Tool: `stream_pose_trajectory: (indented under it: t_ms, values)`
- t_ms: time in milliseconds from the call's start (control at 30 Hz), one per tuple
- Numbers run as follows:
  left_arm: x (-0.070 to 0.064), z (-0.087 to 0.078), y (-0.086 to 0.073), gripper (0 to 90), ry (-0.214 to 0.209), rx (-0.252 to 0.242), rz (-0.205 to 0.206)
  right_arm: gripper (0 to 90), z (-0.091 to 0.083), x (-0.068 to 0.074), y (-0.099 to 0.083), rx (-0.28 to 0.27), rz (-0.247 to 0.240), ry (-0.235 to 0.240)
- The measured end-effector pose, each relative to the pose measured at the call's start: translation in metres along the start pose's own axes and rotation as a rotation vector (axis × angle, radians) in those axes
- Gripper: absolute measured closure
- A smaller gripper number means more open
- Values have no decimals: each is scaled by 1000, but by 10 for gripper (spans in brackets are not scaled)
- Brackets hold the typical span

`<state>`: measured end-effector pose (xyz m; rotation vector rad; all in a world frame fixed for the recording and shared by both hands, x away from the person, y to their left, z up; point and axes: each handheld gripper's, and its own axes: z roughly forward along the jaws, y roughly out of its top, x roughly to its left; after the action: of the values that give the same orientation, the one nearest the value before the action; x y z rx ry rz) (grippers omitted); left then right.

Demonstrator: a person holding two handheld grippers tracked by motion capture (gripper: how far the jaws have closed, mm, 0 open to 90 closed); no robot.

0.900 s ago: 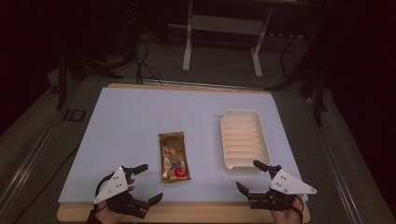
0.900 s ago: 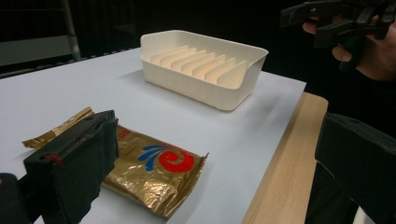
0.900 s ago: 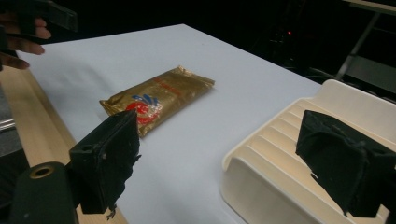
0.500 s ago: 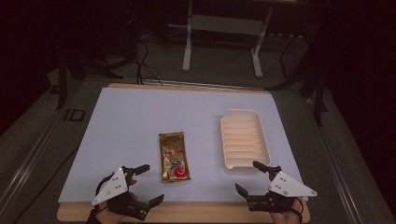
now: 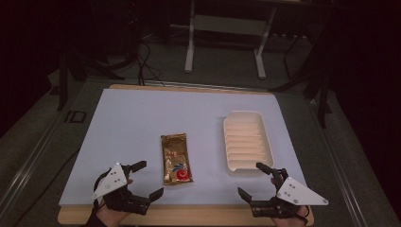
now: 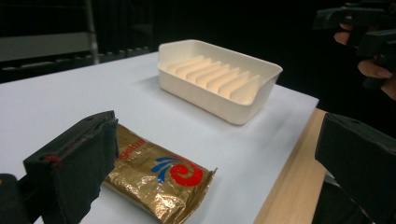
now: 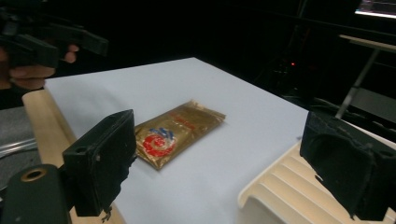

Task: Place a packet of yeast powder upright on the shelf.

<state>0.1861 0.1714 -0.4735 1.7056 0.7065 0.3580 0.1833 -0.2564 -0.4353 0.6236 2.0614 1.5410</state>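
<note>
High view overhead, far; tool views low, near, crossing; share packet [image 5: 176, 159].

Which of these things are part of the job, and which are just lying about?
Part of the job:
gold snack packet
cream ribbed tray
left gripper, jaws open
right gripper, jaws open

Just there:
white table mat
metal stand on the floor behind

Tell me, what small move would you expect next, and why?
Probably the left tongs ease forward to the gold snack packet. Both tongs stand open and hold nothing, the right tongs by the ribbed white tray. The packet lies flat beside the tray, closest to the left tongs.
</note>
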Motion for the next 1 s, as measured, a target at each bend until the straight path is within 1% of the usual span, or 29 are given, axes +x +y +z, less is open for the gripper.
stream_pose_trajectory:
  t_ms: [33,100,167,233,267,333,367,400,433,467,500,533,600,633,667,733,767,800,867,900,933,967,1000]
  values:
    - [2,1,1,0,-4,9,-1,107,0,1,0,-3,2,5]
    - [4,2,4,0,-15,21,-15,106,1,2,1,-2,0,12]
    - [6,3,8,0,-32,23,-17,106,1,3,1,-7,2,23]
    - [9,4,13,0,-31,28,-10,107,2,5,2,-9,-7,23]
    - [11,5,16,0,-39,33,-11,107,3,5,2,-4,-6,28]
    - [16,5,22,0,-28,20,1,115,4,6,2,1,-3,30]
    - [19,6,26,1,-25,17,-2,119,3,5,2,-1,0,36]
    - [21,6,28,0,-12,10,-2,119,3,6,2,-1,-2,33]
    - [24,7,31,0,-13,6,-2,121,3,6,2,-1,-4,26]
    - [27,8,34,0,-14,8,-5,129,3,5,2,-1,-2,30]
    - [30,9,37,0,-5,6,-9,129,3,5,2,1,0,27]
    - [34,10,40,1,-11,7,-12,129,3,4,2,5,0,18]
    - [40,13,45,1,4,14,-14,128,4,3,2,5,8,18]
    - [43,15,47,1,-2,17,-8,129,4,3,2,7,11,10]
    - [45,17,49,1,14,22,0,129,5,3,1,5,15,1]
    - [51,22,52,1,5,22,-3,129,5,2,1,8,13,-2]
    - [54,26,53,1,23,23,0,129,5,2,1,8,12,1]
    - [56,28,54,4,10,26,-4,129,5,2,1,9,13,5]
    - [61,35,54,10,28,28,-4,129,6,2,1,9,11,5]
    - [64,38,54,11,13,28,-13,129,6,2,1,11,14,8]
    - [66,42,55,10,30,37,-7,130,6,2,1,12,16,7]
    - [69,46,55,10,28,50,-1,130,6,2,1,13,19,8]
    - [71,49,54,10,26,61,-5,129,6,2,1,11,19,10]
